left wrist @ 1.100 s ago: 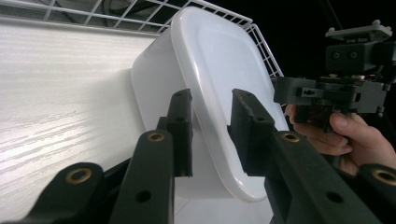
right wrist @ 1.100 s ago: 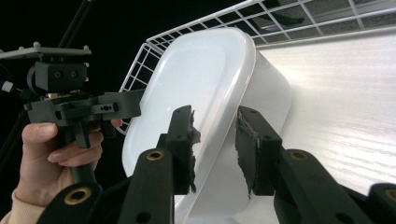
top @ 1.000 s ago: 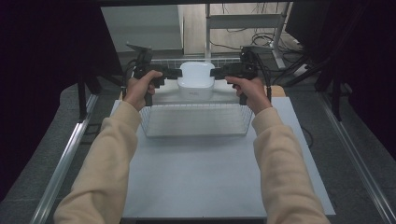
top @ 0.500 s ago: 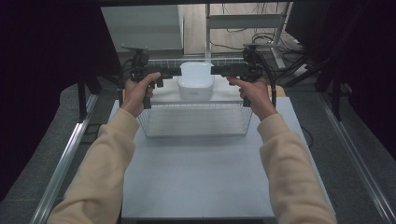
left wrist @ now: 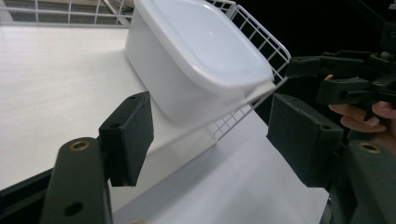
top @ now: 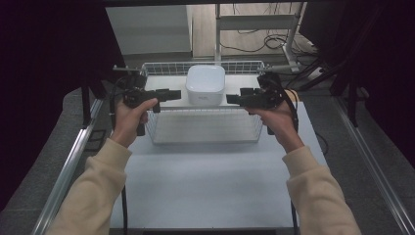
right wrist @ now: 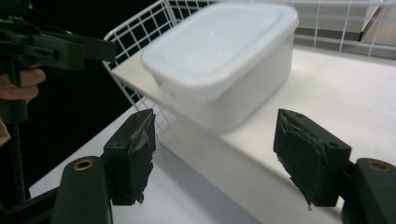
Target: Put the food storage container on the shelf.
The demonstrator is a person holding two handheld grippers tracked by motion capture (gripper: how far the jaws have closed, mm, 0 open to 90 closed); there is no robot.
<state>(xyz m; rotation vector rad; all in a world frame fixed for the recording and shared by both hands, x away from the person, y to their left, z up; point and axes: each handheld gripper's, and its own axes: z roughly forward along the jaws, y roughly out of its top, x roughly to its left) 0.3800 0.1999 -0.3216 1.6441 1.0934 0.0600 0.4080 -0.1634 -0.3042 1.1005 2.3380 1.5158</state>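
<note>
A white lidded container (top: 205,84) sits on a white board (top: 171,83) inside a wire basket (top: 203,140) at the far middle of the table. My left gripper (top: 175,94) points at it from the left and my right gripper (top: 232,99) from the right, each a short way off its side. In the left gripper view the container (left wrist: 196,60) lies beyond the open left gripper (left wrist: 210,135), nothing between the jaws. In the right gripper view the container (right wrist: 224,56) stands ahead of the open right gripper (right wrist: 215,154), untouched.
The pale table top (top: 210,186) stretches out in front of the basket. Metal rails (top: 68,166) run along both table sides. Each gripper view shows the other gripper (left wrist: 345,79) (right wrist: 51,46) across the basket, past its wire wall (right wrist: 135,32).
Both hands and their grippers have drawn back a little toward the person. The jaws stay open and the container has not moved.
</note>
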